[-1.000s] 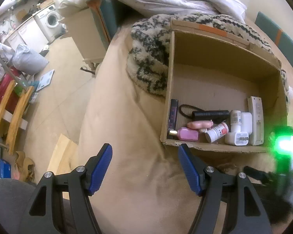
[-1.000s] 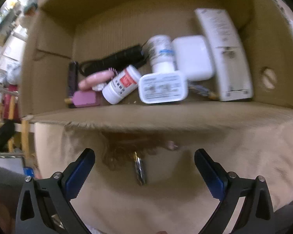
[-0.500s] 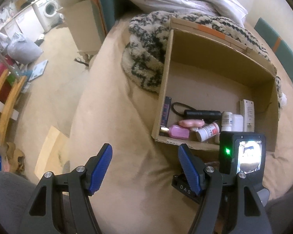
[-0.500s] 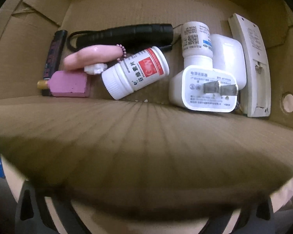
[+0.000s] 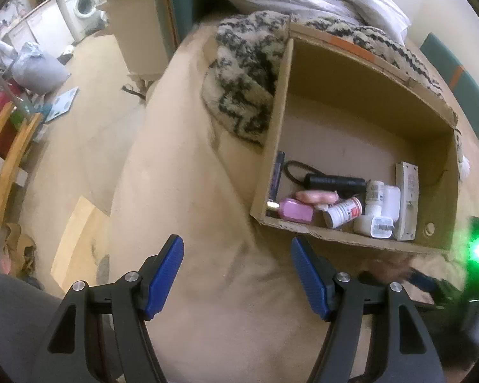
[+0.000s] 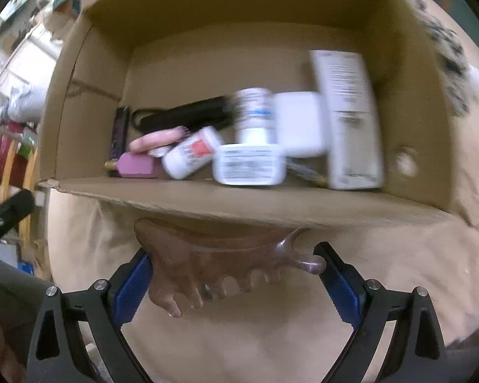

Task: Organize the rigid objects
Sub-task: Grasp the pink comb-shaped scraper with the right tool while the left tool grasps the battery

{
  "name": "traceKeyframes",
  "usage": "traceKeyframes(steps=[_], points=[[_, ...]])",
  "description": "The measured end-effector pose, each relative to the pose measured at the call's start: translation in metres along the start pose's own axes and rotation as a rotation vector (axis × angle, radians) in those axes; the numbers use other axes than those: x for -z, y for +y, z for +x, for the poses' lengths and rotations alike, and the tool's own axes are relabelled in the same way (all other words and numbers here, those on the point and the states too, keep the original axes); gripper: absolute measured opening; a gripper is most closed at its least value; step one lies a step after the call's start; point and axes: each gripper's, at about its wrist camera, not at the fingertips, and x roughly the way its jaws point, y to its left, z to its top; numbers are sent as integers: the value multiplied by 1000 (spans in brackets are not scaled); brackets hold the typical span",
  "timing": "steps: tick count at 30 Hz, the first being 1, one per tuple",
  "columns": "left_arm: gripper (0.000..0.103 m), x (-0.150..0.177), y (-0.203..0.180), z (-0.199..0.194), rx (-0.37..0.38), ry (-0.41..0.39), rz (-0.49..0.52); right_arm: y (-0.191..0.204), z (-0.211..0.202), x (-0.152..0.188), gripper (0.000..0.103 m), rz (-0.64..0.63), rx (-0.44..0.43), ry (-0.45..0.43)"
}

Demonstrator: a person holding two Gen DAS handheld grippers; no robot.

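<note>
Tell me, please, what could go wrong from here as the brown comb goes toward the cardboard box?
1. The right gripper seems to hold the brown comb only by its ends, so it could slip or twist out.
2. The comb sits below the cardboard box front wall; moved forward without lifting, it may catch the edge.
3. The near side of the box is crowded: a drop could knock the white pill bottle or the white charger.

Your right gripper (image 6: 233,282) is clamping a brown comb (image 6: 214,261) between its 2 blue pads, teeth pointing toward you. Just beyond it, the cardboard box (image 6: 271,206) is sitting on beige fabric (image 6: 399,287), holding a white remote (image 6: 348,118) at right and 2 white bottles mid-row.
</note>
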Motion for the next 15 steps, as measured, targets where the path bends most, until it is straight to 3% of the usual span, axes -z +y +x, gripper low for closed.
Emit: traceKeyframes(steps=[6,10,15], points=[[67,14,-21,20,22,61,43,-50,-7,13,103,168,-52,-20],[67,27,-41,50,54,197,45,-70,-8,12,103,232,-63,-32],[66,41,-76,75,96,265,30,-94,-11,14,103,283,-73,-30]])
